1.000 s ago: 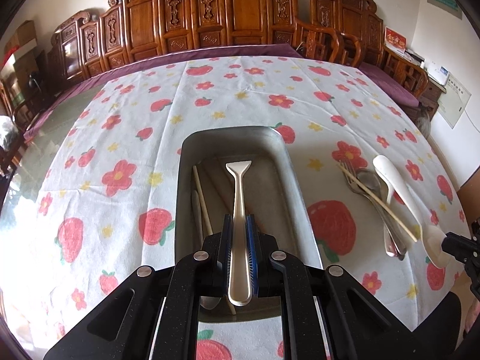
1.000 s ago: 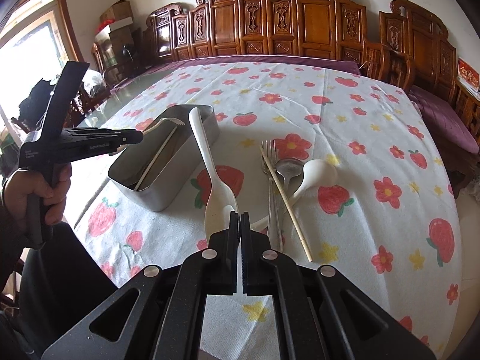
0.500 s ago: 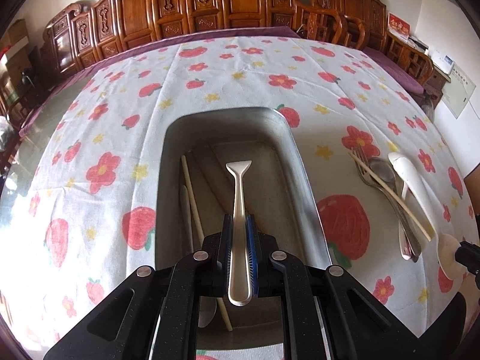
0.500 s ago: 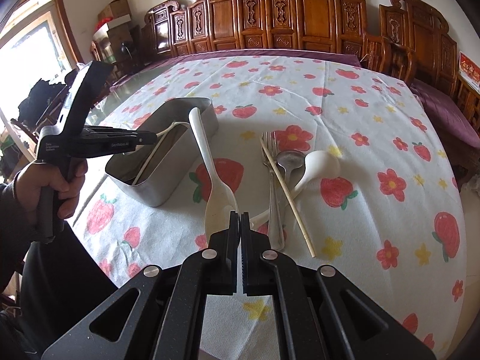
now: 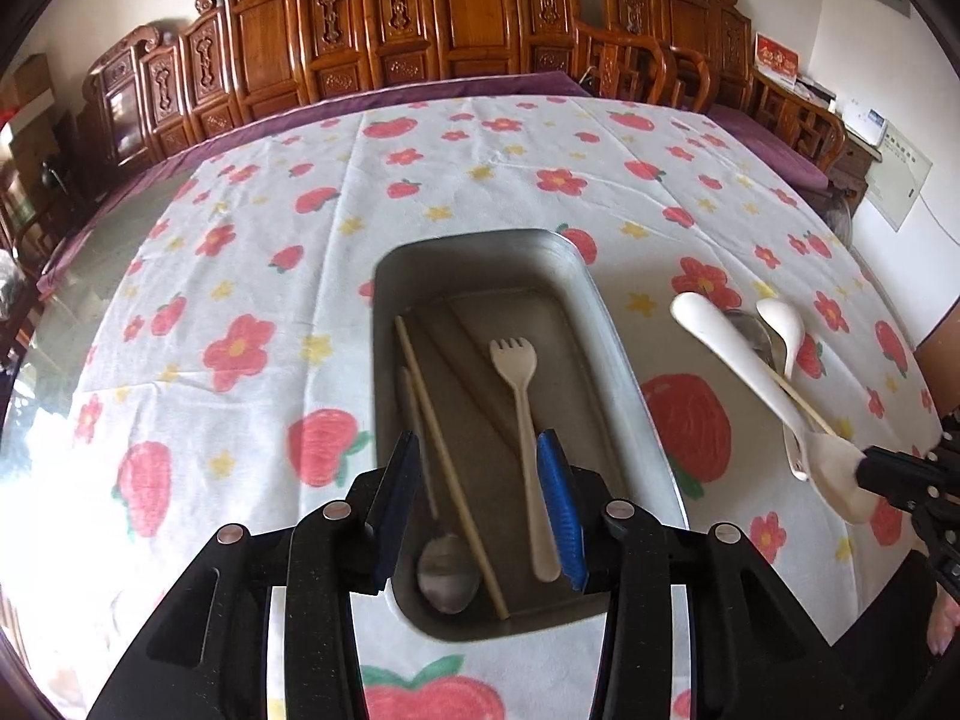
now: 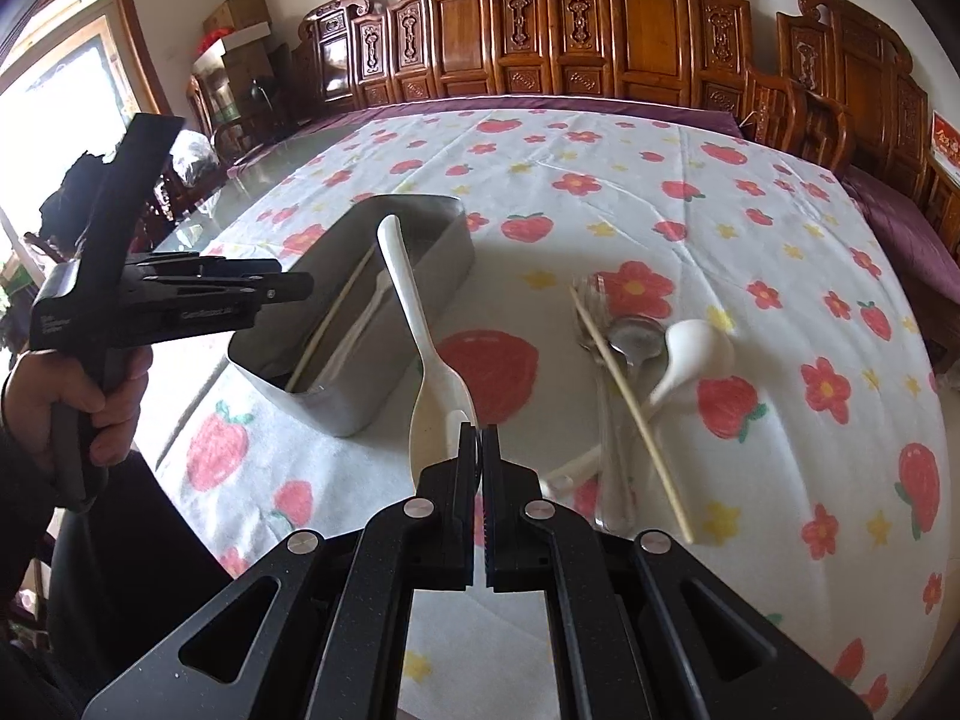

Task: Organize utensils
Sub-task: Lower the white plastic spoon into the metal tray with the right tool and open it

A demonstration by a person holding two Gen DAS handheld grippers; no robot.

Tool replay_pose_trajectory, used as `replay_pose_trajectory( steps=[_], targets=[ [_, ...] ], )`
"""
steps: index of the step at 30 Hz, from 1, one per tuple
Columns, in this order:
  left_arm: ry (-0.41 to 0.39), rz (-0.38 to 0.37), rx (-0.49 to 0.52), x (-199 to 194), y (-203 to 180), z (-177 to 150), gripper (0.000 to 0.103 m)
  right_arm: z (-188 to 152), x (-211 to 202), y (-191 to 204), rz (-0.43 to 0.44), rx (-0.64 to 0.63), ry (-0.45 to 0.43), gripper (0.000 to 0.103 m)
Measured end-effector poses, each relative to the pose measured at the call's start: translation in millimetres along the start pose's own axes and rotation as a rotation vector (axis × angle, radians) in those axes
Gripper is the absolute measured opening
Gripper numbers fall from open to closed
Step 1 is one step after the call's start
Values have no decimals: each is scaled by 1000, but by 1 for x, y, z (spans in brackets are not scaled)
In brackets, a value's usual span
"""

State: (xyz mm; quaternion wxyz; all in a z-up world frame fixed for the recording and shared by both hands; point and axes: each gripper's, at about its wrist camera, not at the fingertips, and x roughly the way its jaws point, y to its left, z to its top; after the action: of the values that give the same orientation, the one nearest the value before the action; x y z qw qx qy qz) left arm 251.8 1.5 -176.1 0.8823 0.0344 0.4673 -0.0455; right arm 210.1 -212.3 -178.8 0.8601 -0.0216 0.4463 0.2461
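The cream fork (image 5: 521,414) lies in the steel tin (image 5: 624,384) at the centre of the left wrist view, tines toward the top of the frame, beside a chopstick (image 5: 444,456) and a metal spoon (image 5: 447,564). The left gripper (image 5: 480,504) hangs over the tin's near end with its jaws opening; the fork's handle sits just inside the blue pad (image 5: 561,504), no longer pinched.

In the right wrist view the right gripper (image 6: 479,438) is clamped tight on the bowl of a white spoon (image 6: 414,312), whose handle points up toward the tin. At centre right, a second chopstick (image 6: 630,414), a steel fork (image 6: 609,420), a steel spoon (image 6: 636,339) and a white ladle (image 6: 690,354) lie piled on the cloth (image 6: 600,192).

Risks, as I judge them: the fork's handle could catch on the blue pad if the left gripper lifts crookedly. The white spoon is held only by its bowl edge, so it may swivel or slip, or strike the tin's rim on the way over.
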Motion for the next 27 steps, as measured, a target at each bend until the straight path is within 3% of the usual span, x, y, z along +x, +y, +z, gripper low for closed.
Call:
replay_pose_trajectory(
  steps=[13,27],
  targets=[
    [-92,24,-4,-62,53,-6,39,45,43,47,-45,15,15,3],
    [-134,21,-28,-84,73,-10,39,74,83,72,-116,31,67,3]
  ],
)
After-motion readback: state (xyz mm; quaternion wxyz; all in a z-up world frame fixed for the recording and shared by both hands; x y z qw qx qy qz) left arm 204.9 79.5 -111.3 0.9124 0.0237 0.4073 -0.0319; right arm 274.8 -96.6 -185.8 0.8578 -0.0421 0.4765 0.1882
